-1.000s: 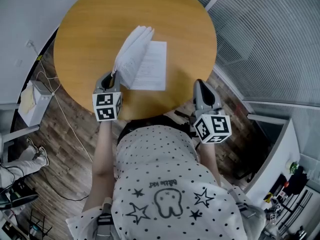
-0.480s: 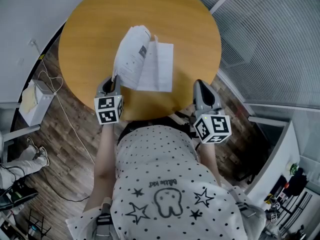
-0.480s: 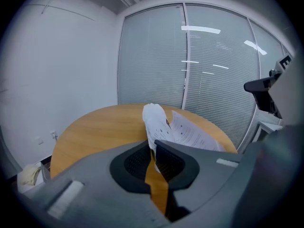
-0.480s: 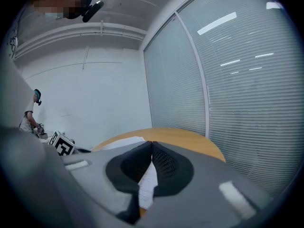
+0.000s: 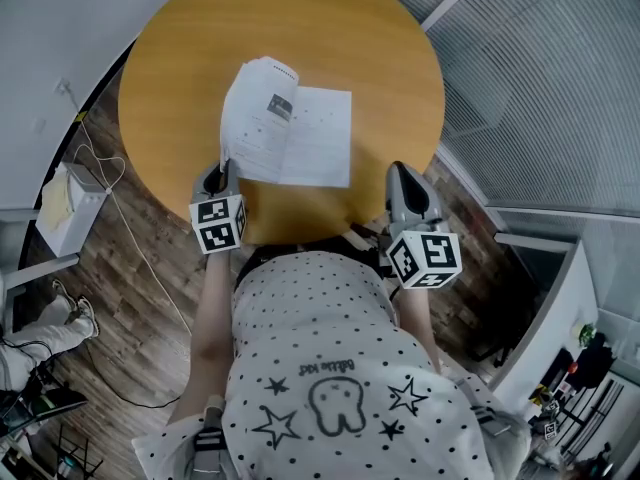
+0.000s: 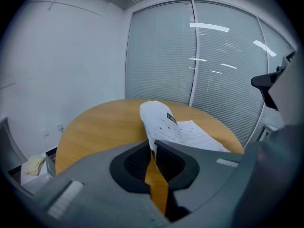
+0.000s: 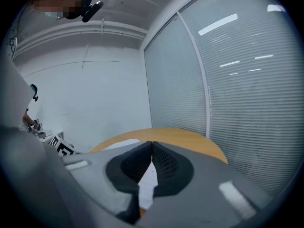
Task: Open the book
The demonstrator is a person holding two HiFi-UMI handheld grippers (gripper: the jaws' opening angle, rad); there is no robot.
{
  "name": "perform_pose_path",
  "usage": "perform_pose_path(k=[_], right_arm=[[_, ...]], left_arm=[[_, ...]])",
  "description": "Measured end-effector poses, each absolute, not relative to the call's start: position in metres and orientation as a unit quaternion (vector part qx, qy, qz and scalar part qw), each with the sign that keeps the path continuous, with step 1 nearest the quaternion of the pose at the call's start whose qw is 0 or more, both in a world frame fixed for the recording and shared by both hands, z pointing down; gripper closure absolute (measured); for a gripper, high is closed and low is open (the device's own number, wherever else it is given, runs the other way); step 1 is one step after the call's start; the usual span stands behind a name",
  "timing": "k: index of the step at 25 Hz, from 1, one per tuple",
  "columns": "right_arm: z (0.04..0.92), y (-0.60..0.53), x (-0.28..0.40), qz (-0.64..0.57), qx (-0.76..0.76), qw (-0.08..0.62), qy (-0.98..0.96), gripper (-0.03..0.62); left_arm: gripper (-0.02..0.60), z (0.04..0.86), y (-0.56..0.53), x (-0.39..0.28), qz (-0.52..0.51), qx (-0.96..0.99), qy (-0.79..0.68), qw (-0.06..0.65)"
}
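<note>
A thin white book (image 5: 287,136) lies open on the round wooden table (image 5: 190,48). Its left-hand leaves (image 5: 252,118) curve up a little from the tabletop. My left gripper (image 5: 222,165) is shut on the near corner of those leaves. In the left gripper view the paper (image 6: 164,122) rises straight out of the closed jaw tips of that gripper (image 6: 152,147). My right gripper (image 5: 398,170) hovers at the table's near right edge, beside the book's right page. It is shut on nothing, and its jaws (image 7: 151,144) meet at the tips.
A glass wall with blinds (image 5: 540,68) runs along the right of the table. On the wooden floor at the left sit a white box (image 5: 68,203) and loose cables (image 5: 100,173). A person's legs (image 5: 45,318) show at the far left.
The lifted leaves have swung over to the left and come down, so the book lies spread wider. My left gripper has moved with them, lower and nearer. The right gripper has barely shifted.
</note>
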State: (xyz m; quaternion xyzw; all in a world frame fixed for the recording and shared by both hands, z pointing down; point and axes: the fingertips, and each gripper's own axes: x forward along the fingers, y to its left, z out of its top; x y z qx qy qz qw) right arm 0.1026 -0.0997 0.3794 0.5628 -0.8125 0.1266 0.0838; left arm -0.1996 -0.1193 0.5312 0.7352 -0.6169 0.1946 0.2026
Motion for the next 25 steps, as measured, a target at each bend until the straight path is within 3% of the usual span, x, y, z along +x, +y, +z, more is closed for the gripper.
perform_pose_path(k=[25], right_arm=[[0.380,-0.092,0.083,0.121,0.580,0.097,-0.800,0.589]], left_arm=[[0.546,0.598,-0.112,-0.226,0.259,0.709,-0.611,0.239]])
